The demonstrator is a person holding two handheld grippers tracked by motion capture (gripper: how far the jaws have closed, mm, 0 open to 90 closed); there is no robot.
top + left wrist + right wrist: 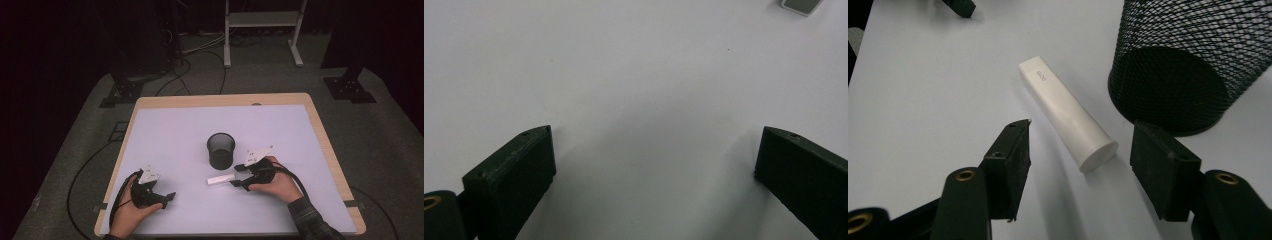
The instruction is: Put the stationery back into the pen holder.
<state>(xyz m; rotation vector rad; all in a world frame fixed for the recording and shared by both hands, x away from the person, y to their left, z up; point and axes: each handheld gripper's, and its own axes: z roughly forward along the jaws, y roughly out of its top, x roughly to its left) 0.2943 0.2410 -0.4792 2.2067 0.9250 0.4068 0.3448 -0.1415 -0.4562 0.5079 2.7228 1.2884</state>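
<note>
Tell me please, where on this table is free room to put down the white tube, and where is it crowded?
Free patches: the wide far strip between the mesh cup and the table back edge, and the near middle between the left gripper and right gripper. It is crowded where the white tube lies, between the cup and the right gripper's open jaws.

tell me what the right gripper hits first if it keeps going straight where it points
Most likely the white tube: its capped end lies between the open fingers of the right gripper, not yet touched. The mesh cup stands just off to one side.
</note>
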